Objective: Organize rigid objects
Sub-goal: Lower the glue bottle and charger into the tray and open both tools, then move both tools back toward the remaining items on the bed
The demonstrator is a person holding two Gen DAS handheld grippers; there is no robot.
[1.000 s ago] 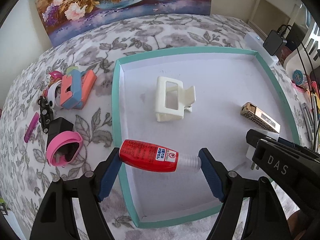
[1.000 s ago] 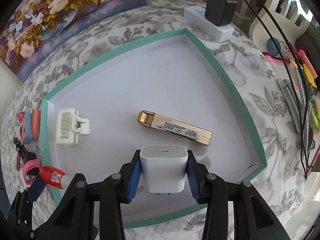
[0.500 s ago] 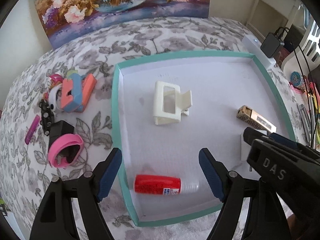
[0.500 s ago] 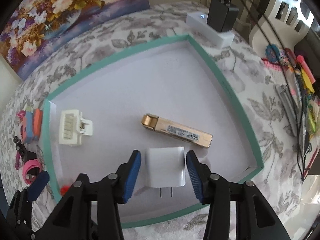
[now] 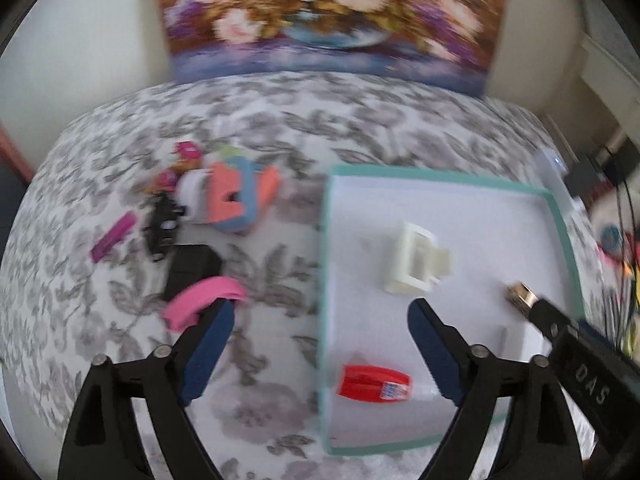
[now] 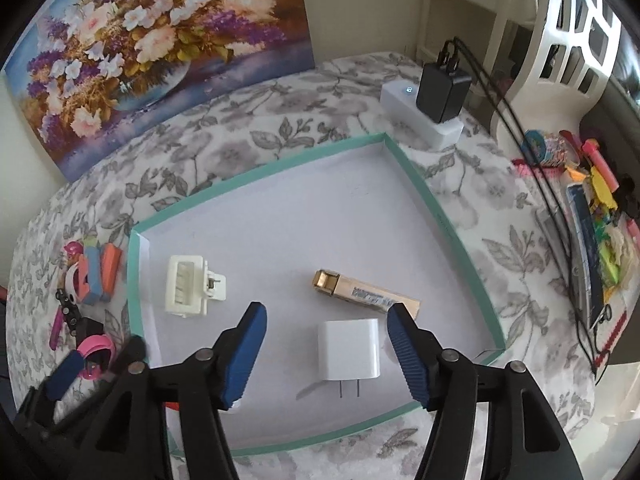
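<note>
A teal-rimmed white tray lies on the floral cloth. In it lie a red glue bottle, a white hair clip, a gold harmonica and a white charger plug. My left gripper is open and empty above the tray's left rim. My right gripper is open and empty, raised above the white plug. A pile of loose items sits left of the tray: a pink band, a black adapter, coral and blue blocks and a purple stick.
A flower painting stands at the back. A white power strip with a black charger sits past the tray's far right corner. Cables and colourful stationery lie to the right.
Both grippers opened and let go: the glue bottle and the white plug now lie in the tray. Both grippers have lifted away, and the left one has swung left.
</note>
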